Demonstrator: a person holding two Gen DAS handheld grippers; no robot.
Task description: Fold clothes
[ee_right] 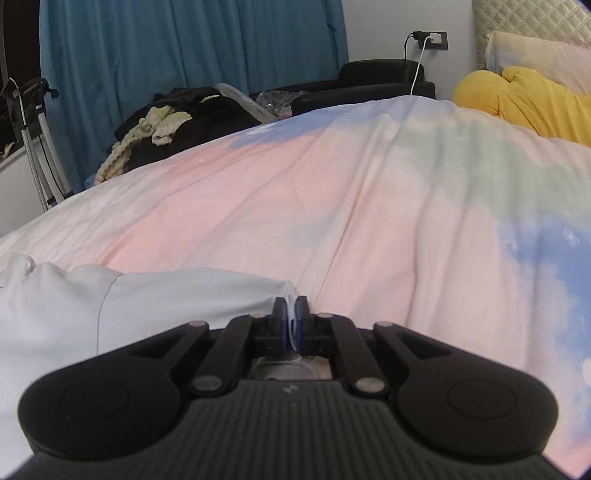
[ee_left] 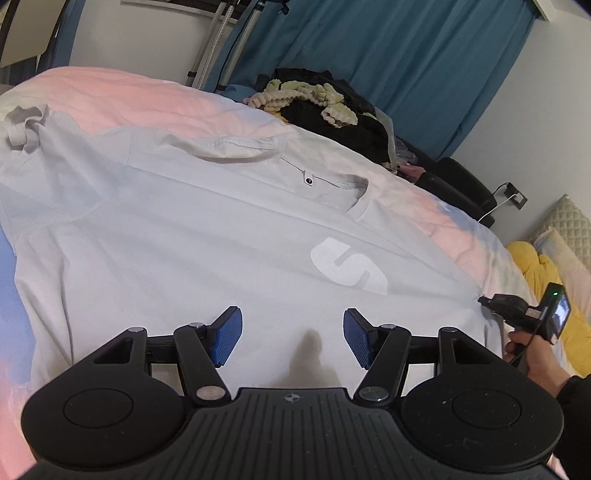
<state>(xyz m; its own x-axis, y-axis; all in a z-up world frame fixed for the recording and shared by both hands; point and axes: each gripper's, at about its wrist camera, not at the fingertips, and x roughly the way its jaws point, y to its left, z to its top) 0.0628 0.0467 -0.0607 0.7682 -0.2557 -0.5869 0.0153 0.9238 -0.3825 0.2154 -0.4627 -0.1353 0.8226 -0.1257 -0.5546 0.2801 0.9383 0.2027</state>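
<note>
Open left tongs (ee_left: 292, 336) hover over white shirt (ee_left: 192, 236).

I see a bed (ee_right: 369, 206) covered by a duvet in pastel pink, blue and pale green. Beyond its far edge hang teal curtains (ee_right: 184, 48) against a white wall (ee_right: 391, 33). A wall socket (ee_right: 432, 40) holds a plugged-in charger with a white cable. A black chair (ee_right: 384, 79) stands below it. At the head corner lie a yellow cushion (ee_right: 524, 99) and a quilted pillow (ee_left: 569, 229).
</note>
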